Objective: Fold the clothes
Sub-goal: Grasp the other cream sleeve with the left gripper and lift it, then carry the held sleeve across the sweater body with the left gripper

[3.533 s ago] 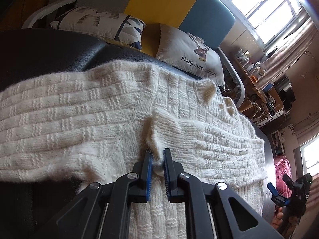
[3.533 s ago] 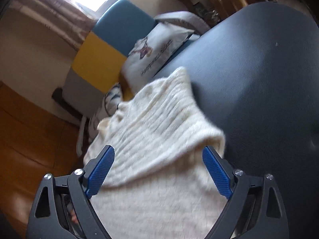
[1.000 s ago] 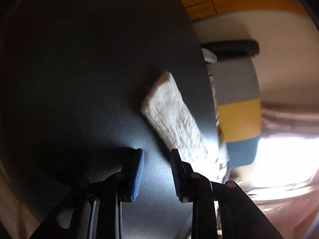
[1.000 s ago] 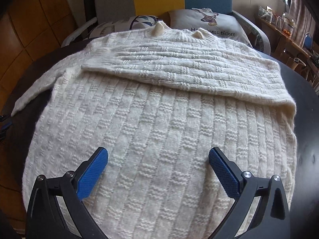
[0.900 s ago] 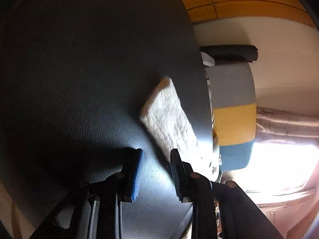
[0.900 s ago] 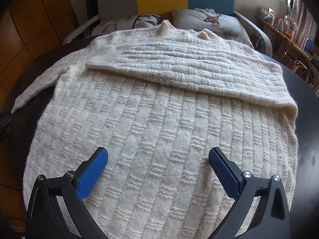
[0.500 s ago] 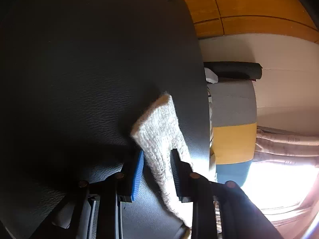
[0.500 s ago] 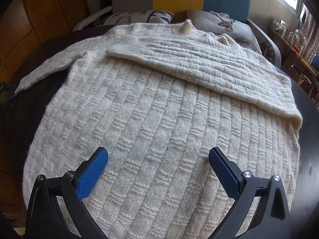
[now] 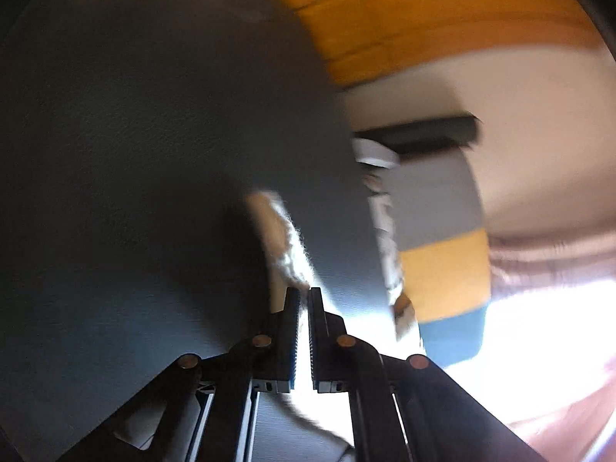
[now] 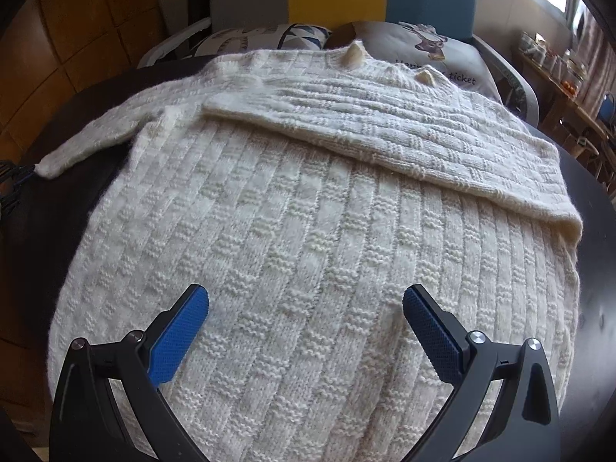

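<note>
Looking down, we have the black table [image 10: 593,231] under a cream sweater [image 10: 308,231] spread flat, one sleeve [image 10: 385,127] folded across its chest and the other sleeve [image 9: 283,242] trailing off to the side. Our right gripper [image 10: 306,300] hovers over the hem, jaws spread wide, holding nothing. Our left gripper [image 9: 303,292] is pinched tight on that trailing cuff; the left view is blurred.

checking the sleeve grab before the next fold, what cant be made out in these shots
- Left wrist view: motion blur smears the sleeve cuff at the left tool; grip depth unclear.
- Right wrist view: the sweater hem is cut off by the bottom edge, behind the right tool.
</note>
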The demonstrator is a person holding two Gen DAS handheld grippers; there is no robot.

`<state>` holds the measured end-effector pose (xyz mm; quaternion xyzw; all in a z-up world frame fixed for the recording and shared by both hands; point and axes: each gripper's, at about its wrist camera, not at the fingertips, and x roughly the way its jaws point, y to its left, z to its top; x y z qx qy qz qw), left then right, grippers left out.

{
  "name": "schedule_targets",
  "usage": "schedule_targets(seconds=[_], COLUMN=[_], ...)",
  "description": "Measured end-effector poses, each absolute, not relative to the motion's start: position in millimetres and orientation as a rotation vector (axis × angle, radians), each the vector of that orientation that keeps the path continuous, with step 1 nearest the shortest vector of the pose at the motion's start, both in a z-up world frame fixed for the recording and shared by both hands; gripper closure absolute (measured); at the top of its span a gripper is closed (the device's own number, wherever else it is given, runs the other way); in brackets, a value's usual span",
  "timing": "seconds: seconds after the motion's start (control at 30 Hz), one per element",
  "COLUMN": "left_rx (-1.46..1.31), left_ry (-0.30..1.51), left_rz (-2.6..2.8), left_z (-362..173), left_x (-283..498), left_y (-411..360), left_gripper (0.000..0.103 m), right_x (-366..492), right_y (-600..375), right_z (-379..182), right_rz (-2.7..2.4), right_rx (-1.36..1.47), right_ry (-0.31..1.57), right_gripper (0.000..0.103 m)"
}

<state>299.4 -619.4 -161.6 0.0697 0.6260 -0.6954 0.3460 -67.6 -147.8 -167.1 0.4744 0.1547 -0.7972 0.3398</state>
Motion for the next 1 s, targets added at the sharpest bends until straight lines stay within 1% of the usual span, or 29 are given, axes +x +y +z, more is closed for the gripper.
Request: schedule_targets(seconds=[0.1,0.27,0.33,0.37,0.43,0.53,0.6,0.67,0.8,0.83,1.0], left_rx=[0.196,0.244,0.276,0.294,0.334,0.409,0.455,0.498,0.642,0.678,0.963], left_ry=[1.550,1.472,1.452,1.441,1.441,1.395,1.390,1.416,1.427,1.407,1.278], left_rz=[-1.968,-2.196,-2.275,-2.312,-2.384,-2.495,-2.545,-2.596,-2.693,-2.711,-2.759], left_z=[-119,-65,-46,-38,-28,-13,-10,-10,-15,-20,-55], left_x=[261,186,159,134,100,37,8,-1,-55,-56,-108], left_y=[-613,-586,-563,-565,-545,-519,-499,-456,-395,-380,-303], left_gripper=[0.100,0.100,0.100,0.100,0.100,0.100,0.100,0.100,0.100,0.100,0.100], right_x=[-81,-104,-109,-111,-113,-118,-120,-125,-136,-140,-155], right_y=[-137,-112,-104,-101,-95,-85,-78,-69,-50,-45,-27], right_z=[-163,-162,-162,-163,-163,-166,-166,-167,-162,-160,-153], right_rz=[-2.097,-2.133,-2.143,-2.149,-2.159,-2.166,-2.175,-2.180,-2.207,-2.213,-2.207], right_rx=[1.263,1.316,1.320,1.321,1.317,1.319,1.319,1.319,1.304,1.299,1.271], right_ry=[0.289,0.126,0.115,0.113,0.113,0.098,0.087,0.072,0.017,0.006,-0.041], right_gripper=[0.000,0.000,0.000,0.000,0.000,0.000,0.000,0.000,0.000,0.000,0.000])
